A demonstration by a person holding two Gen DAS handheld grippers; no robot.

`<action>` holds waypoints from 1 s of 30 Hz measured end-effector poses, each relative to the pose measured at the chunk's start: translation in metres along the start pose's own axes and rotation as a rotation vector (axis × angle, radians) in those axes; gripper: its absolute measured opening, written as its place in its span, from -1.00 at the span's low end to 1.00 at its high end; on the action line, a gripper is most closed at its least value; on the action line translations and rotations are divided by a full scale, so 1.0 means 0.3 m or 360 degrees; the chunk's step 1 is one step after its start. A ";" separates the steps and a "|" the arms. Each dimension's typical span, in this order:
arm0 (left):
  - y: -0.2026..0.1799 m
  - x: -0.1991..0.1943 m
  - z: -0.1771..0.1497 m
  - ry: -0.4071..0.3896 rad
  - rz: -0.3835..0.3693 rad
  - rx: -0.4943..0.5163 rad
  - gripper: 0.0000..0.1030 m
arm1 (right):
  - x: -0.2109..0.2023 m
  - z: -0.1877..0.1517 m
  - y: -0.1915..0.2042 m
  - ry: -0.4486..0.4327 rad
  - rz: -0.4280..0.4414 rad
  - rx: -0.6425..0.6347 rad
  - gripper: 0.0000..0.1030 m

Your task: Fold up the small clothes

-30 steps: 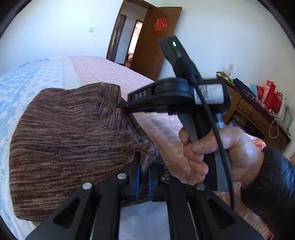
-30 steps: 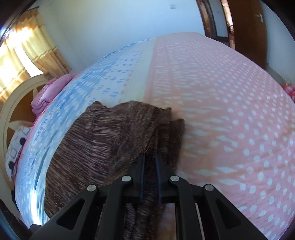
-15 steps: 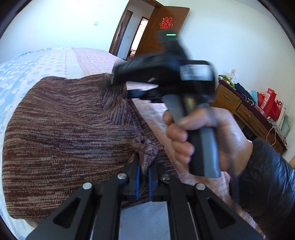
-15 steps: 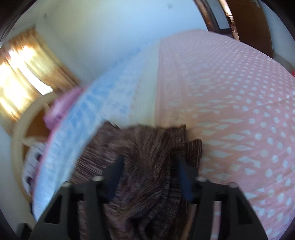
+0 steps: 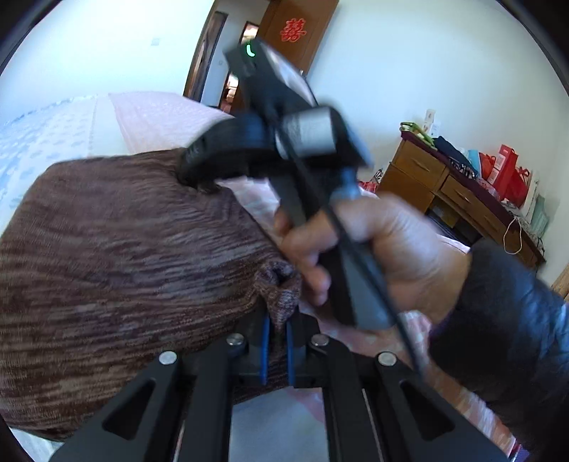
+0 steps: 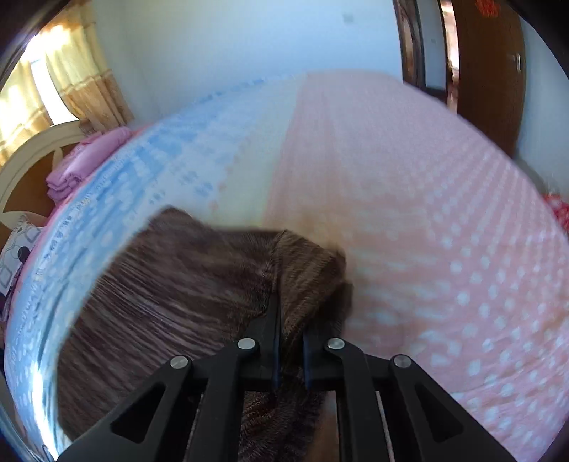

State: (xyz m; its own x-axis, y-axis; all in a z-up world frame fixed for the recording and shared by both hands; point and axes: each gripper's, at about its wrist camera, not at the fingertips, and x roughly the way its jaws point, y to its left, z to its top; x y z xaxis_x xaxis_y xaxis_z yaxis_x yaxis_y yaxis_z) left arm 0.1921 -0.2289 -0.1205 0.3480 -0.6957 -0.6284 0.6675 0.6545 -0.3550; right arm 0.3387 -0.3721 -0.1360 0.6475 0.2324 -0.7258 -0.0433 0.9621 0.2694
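Currently both tongs clamped on brown striped knit garment [image 6: 170, 302]: left tongs [image 5: 276, 341], right tongs [image 6: 291, 350]. Garment draped ahead of tongs over pink dotted bed [image 6: 444, 248]. Fold midway, unfinished.

White walls [image 5: 409, 64]; brown door [image 5: 302, 32] ajar. Wooden dresser [image 5: 458, 192] along right wall. Bed [image 6: 426, 213], pink-and-blue dotted cover. Sunlit yellow curtain [image 6: 71, 78].

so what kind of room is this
Most likely a home bedroom: a wide bed with a pink and blue dotted cover, a headboard and folded pink bedding at its far end, and a wooden dresser against the wall.
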 end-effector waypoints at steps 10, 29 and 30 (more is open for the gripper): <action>0.056 -0.222 -0.098 -0.0107 0.0100 0.0034 -0.50 | -0.365 -0.182 -0.043 -0.0105 -0.0001 0.0312 -0.55; 0.565 -0.257 -0.044 -0.0079 0.0235 -0.0810 -0.46 | -0.364 -0.428 0.198 0.0044 0.0051 0.0291 -0.84; 0.569 -0.268 -0.048 -0.0083 0.0224 -0.0824 -0.52 | -0.368 -0.429 0.208 0.0046 0.0067 0.0273 -0.84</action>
State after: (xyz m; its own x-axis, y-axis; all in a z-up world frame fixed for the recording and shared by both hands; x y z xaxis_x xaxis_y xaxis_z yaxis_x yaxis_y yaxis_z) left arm 0.2685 -0.0571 -0.1406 0.4518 -0.5960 -0.6638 0.2051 0.7935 -0.5730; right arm 0.1664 -0.3192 -0.1205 0.6257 0.2780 -0.7288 0.0622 0.9136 0.4019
